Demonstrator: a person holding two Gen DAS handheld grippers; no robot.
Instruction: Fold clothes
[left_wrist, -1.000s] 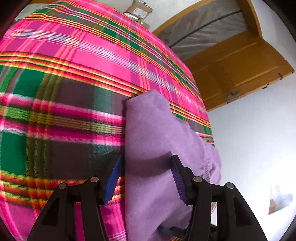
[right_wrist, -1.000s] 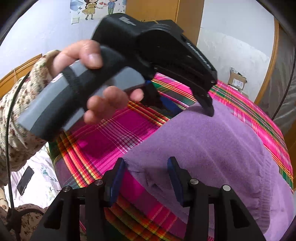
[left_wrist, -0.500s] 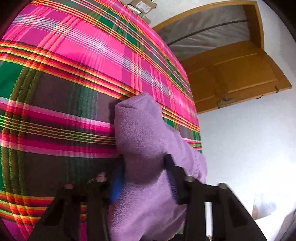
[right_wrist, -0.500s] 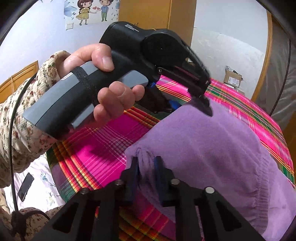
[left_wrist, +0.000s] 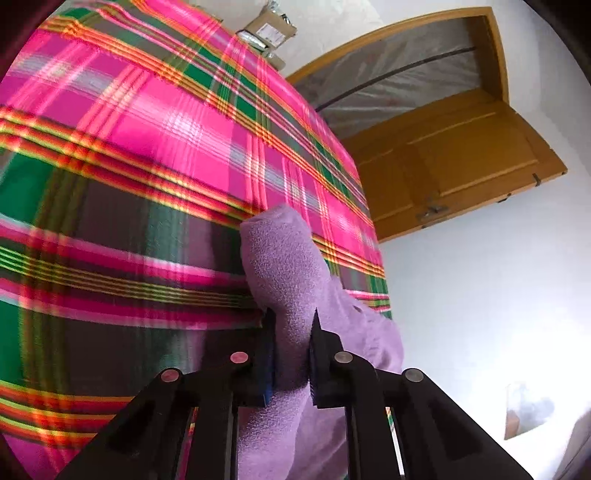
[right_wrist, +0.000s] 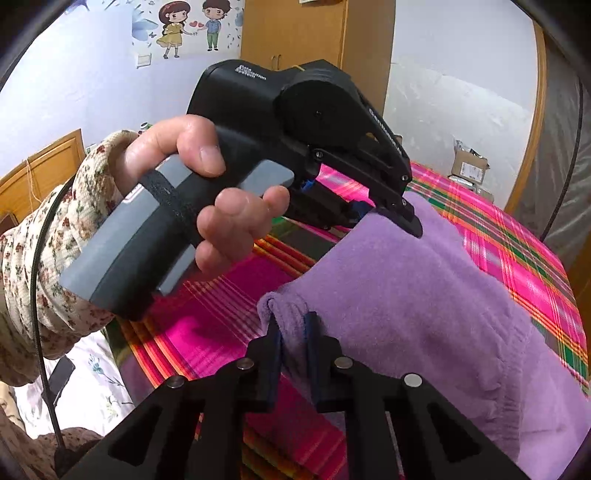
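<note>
A purple fleece garment (right_wrist: 417, 295) lies on a bed covered with a pink, green and orange plaid blanket (left_wrist: 147, 155). My left gripper (left_wrist: 291, 332) is shut on a bunched edge of the purple garment (left_wrist: 284, 266) and holds it raised above the blanket. My right gripper (right_wrist: 291, 332) is shut on another corner of the garment. In the right wrist view the left gripper (right_wrist: 384, 214), held in a hand with a floral sleeve, pinches the far edge of the garment.
A wooden door (left_wrist: 461, 162) stands open beyond the bed's far side. A cardboard box (left_wrist: 269, 33) sits past the bed's end, also seen in the right wrist view (right_wrist: 469, 166). A wardrobe (right_wrist: 314, 33) and white wall with a sticker are behind.
Both grippers have closed from open onto the purple garment's edges and lifted them off the blanket. The cloth now bunches between the fingers.
</note>
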